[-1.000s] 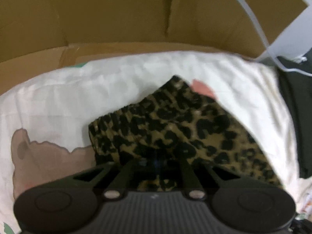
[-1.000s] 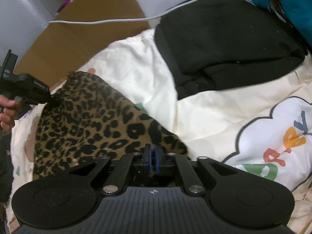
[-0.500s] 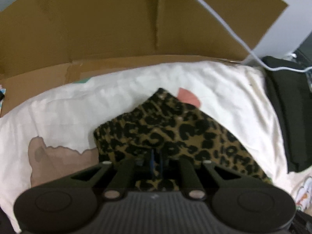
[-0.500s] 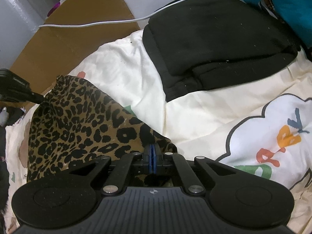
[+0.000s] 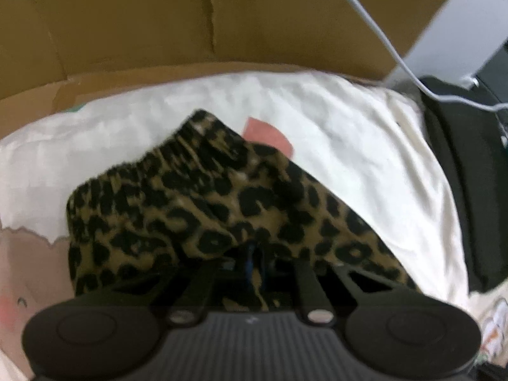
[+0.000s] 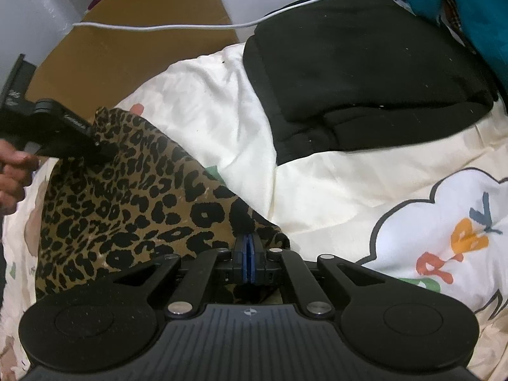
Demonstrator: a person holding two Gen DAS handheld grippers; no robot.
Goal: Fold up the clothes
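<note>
Both pairs of jaws were pressed together on the leopard garment (image 6: 133, 203). The right gripper (image 6: 247, 247) pinched its near corner, and the left gripper (image 6: 95, 141) pinched the far elastic edge. In the left wrist view the left gripper (image 5: 254, 254) had shifted sideways within the last second, so the black garment (image 6: 365, 73) on the right came more into view, while the right gripper stayed in place. The garment lay partly lifted over the white sheet (image 6: 222, 101) on the bed, beside the cardboard (image 5: 190, 16). It seems the fold was being drawn across, not yet laid flat.
</note>
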